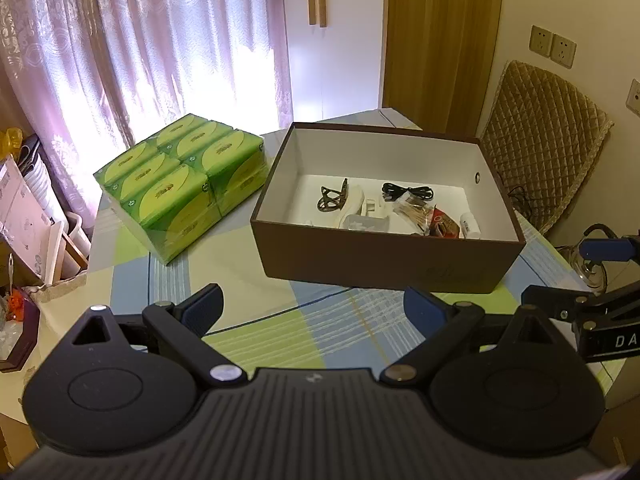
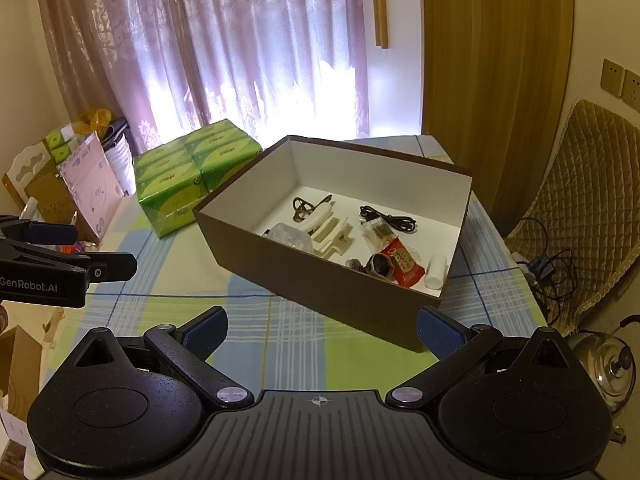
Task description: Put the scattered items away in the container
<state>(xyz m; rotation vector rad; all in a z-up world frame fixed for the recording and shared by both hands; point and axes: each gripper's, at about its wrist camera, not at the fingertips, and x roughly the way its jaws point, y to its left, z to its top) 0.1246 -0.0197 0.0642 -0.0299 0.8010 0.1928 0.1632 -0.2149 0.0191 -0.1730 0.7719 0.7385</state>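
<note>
Clutter fills the brown white-lined cardboard box on the checked-cloth bench; left gripper and right gripper hover empty, fingers spread.

Two near, side-by-side wrist views, both facing the box.

The left gripper, reaching in at the left edge of the right wrist view, is showing white lettering on its black body that reads "enRobot.AI", with a partly cut-off letter in front of it. The right gripper, at the right edge of the left wrist view, is showing the white letters "DA" before the frame cuts them off. Printing on the green tissue packs and on the red packet inside the brown box is staying too blurred to read.
</note>
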